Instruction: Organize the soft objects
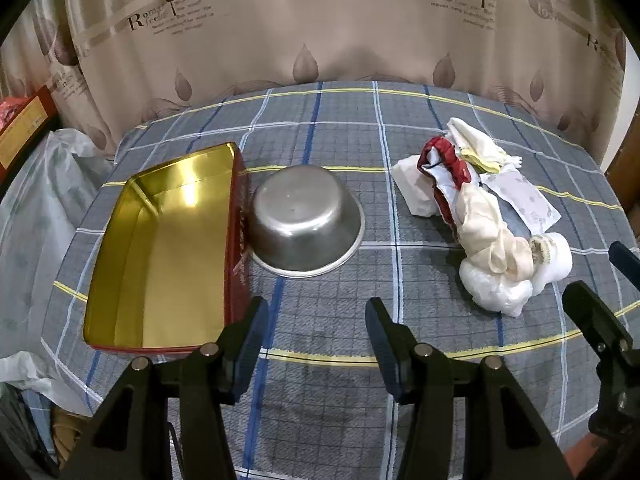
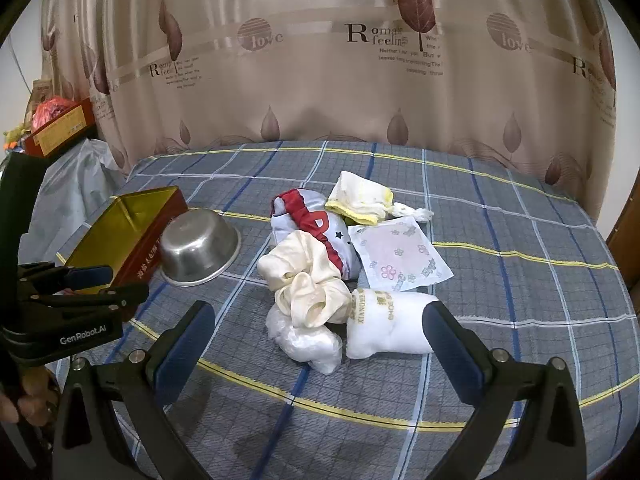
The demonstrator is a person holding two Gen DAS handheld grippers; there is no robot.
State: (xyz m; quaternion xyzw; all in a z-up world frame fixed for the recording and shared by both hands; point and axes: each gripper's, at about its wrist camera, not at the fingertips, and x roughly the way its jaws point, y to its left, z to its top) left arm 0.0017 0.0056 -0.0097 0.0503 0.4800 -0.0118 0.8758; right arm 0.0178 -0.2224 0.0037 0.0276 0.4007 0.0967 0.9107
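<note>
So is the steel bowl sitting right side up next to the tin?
No, the steel bowl lies upside down on the checked cloth, base up and rim down, beside the empty gold-lined tin.

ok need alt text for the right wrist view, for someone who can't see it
A pile of soft items, cloths, socks and plastic, lies on a plaid tablecloth ahead of the open, empty right gripper. To the left sit an upturned steel bowl and an open gold-lined tin, with the left gripper nearby.

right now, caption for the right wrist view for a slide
Open right gripper hovers over a pile of soft cloths beside an upturned steel bowl and a gold-lined tin.
</note>
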